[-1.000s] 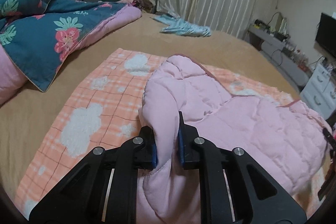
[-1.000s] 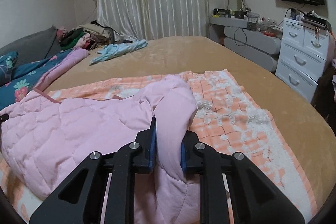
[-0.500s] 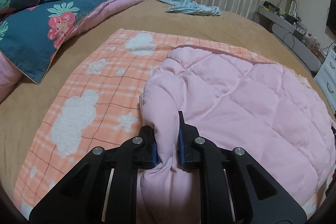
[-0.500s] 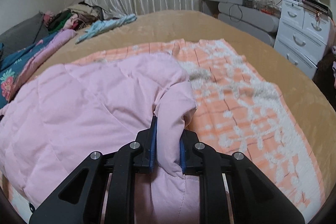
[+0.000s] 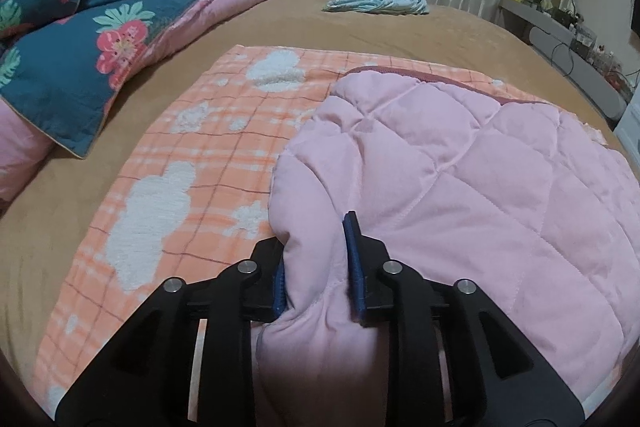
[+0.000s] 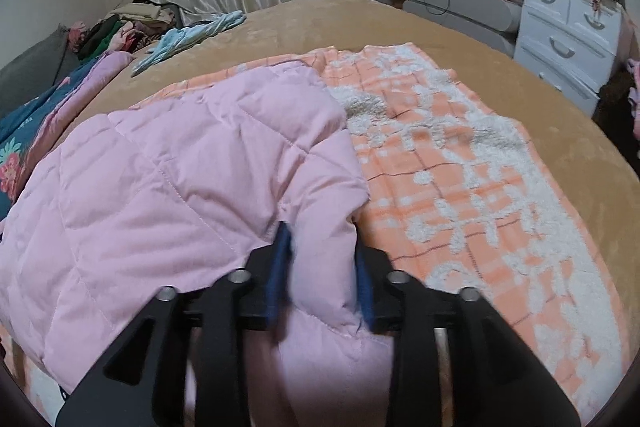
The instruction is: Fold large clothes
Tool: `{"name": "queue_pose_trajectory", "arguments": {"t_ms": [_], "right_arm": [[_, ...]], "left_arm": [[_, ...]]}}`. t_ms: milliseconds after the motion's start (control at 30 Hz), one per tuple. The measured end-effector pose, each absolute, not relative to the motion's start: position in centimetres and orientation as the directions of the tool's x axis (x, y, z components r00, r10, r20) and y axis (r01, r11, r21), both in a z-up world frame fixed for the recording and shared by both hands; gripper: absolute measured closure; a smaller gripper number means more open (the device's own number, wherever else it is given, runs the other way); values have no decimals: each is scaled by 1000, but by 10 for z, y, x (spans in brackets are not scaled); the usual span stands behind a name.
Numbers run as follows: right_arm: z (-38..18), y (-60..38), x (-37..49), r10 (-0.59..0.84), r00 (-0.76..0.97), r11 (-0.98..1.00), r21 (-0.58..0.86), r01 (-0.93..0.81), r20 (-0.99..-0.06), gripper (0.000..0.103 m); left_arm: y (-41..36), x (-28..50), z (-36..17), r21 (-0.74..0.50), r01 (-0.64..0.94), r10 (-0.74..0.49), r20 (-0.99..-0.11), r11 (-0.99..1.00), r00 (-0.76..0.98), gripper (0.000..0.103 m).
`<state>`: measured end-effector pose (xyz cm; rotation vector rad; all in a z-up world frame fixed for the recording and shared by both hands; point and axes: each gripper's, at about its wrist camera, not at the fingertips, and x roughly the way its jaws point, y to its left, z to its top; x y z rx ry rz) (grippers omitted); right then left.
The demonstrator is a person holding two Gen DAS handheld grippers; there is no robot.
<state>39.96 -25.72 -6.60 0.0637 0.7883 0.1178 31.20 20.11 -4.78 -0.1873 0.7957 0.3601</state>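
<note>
My two views are lit softly and evenly from overhead, a little dim and warm, with no glare anywhere. The pink quilted jacket [image 5: 460, 187] throws only faint shadow at its folds. Both pictures bulge like a fisheye, bending the bed [image 5: 360, 27] edges and going black in the corners. Closest to my lenses the cloth is dark and unfocused, and my right gripper [image 6: 322, 267] looks smeared.

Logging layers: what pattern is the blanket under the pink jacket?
Orange-and-white plaid blanket with fluffy white patches; clearest in left wrist view.
</note>
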Motion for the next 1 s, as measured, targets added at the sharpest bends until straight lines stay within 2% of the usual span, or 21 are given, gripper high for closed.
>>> {"name": "queue_pose_trajectory", "arguments": {"t_ms": [67, 100, 133, 167, 200, 267, 433, 767, 1000], "right_arm": [[-60, -259, 393, 108, 703, 994, 95, -58, -703, 44], [-57, -261, 388, 89, 711, 995, 89, -37, -697, 32], [-54, -262, 385, 89, 718, 995, 93, -34, -690, 25], [-49, -264, 380, 107, 725, 993, 112, -42, -680, 22], [-44, -265, 375, 122, 733, 991, 128, -49, -670, 15], [-34, -264, 363, 128, 757, 990, 133, -54, -641, 7], [-6, -252, 337, 142, 802, 990, 100, -103, -580, 4], [19, -235, 286, 182, 839, 983, 79, -165, -513, 4], [15, -236, 264, 181, 836, 984, 91, -156, -519, 4]], "left_arm": [[202, 307, -43, -10, -403, 271, -724, 915, 635, 71], [203, 304, -41, -12, -409, 275, -724, 912, 633, 62], [205, 301, -38, -23, -412, 269, -724, 911, 636, 46], [207, 296, -34, -46, -410, 254, -722, 911, 644, 40], [207, 293, -30, -52, -411, 251, -719, 910, 648, 35], [204, 285, -21, -52, -404, 251, -707, 913, 661, 34], [194, 263, -2, -58, -391, 249, -683, 918, 686, 10], [165, 216, 12, -58, -346, 225, -658, 937, 719, 9], [154, 196, 5, -52, -341, 220, -671, 939, 708, 9]]}}
